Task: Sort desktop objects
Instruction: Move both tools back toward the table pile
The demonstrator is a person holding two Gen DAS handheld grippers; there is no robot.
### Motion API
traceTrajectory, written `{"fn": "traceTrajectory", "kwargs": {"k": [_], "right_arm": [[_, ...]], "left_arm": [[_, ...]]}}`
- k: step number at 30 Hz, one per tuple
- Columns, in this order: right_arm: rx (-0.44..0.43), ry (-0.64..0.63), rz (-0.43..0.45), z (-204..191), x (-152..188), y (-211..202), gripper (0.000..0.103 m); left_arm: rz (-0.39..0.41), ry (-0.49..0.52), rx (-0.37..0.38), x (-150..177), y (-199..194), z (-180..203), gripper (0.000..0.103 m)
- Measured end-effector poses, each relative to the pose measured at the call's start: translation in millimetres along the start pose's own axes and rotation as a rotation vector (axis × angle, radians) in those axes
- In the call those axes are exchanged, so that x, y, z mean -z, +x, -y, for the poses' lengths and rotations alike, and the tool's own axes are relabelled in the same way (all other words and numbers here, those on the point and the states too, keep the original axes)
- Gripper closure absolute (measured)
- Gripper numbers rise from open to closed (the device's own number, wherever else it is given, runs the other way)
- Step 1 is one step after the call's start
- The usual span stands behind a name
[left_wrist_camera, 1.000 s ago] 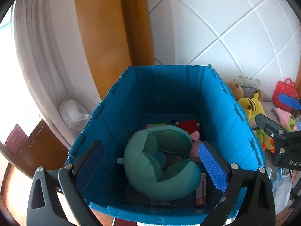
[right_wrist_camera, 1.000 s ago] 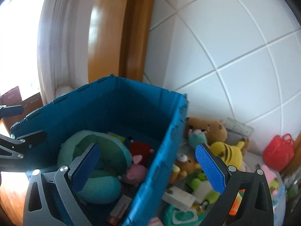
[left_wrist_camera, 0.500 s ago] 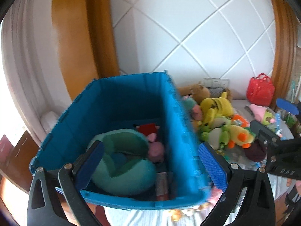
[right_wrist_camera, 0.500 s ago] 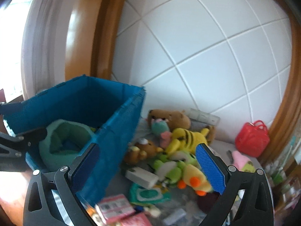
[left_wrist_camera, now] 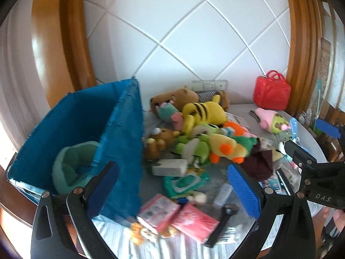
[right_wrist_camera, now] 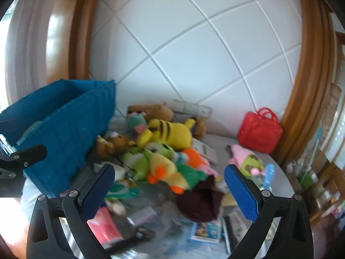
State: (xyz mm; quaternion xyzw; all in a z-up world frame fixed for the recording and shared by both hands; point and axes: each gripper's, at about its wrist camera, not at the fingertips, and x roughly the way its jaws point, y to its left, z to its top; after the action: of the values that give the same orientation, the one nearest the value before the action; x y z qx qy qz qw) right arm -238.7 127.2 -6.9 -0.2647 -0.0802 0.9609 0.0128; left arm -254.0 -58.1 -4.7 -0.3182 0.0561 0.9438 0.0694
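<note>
White tiled wall behind a cluttered tabletop (left_wrist_camera: 241, 112). Both views have swung from the blue bin (left_wrist_camera: 120, 133), now at nine o'clock, to plush toys (left_wrist_camera: 204, 112) centre; left gripper (left_wrist_camera: 174, 185) and right gripper (right_wrist_camera: 170, 185) jaws released, ready to pick.

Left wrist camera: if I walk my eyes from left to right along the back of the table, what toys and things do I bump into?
Blue box → brown bear plush → yellow striped plush → pink plush → red toy bag.
</note>
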Motion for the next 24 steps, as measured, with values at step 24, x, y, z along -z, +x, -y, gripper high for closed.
{"fn": "traceTrajectory", "kwargs": {"k": [24], "right_arm": [[0.149,0.141,-0.194,141.5,90.2,40.6,0.0]], "left_arm": [[-0.13,0.055,0.075,24.0,81.9,96.5,0.001]]}}
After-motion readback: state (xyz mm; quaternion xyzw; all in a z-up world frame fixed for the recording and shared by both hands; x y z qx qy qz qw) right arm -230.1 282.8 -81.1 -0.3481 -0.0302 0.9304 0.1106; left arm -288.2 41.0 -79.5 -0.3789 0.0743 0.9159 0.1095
